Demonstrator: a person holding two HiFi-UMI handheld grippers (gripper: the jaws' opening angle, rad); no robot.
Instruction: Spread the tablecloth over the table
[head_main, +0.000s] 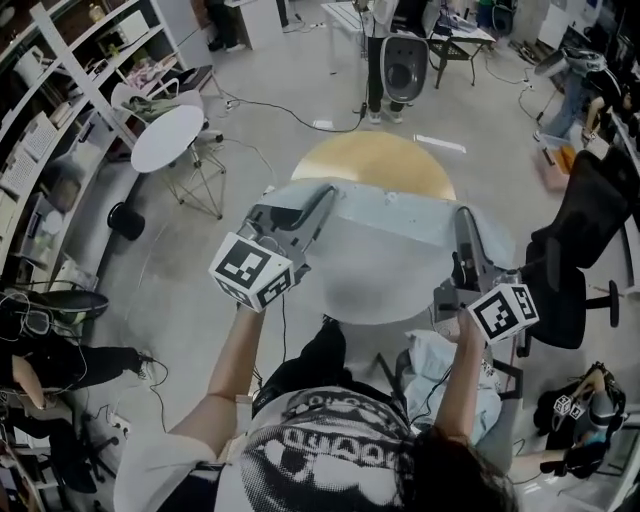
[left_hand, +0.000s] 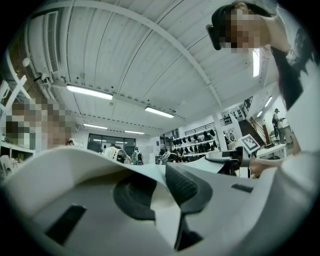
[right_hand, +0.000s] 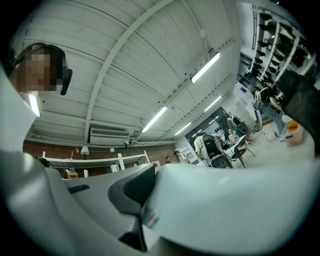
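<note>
Long ceiling strips (left_hand: 90, 92) lit the room evenly as you worked, bright and cool, leaving only faint shadows on the far floor (head_main: 250, 180). In the head view the tablecloth (head_main: 385, 250) blurred softly at its middle. Both gripper views bowed hard toward dark, rounded edges. Whatever lay nearest the lens was out of focus, while the far room was fairly sharp, the strips glaring white.

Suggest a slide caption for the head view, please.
The left gripper and right gripper hold the pale tablecloth stretched over the round wooden table.
</note>
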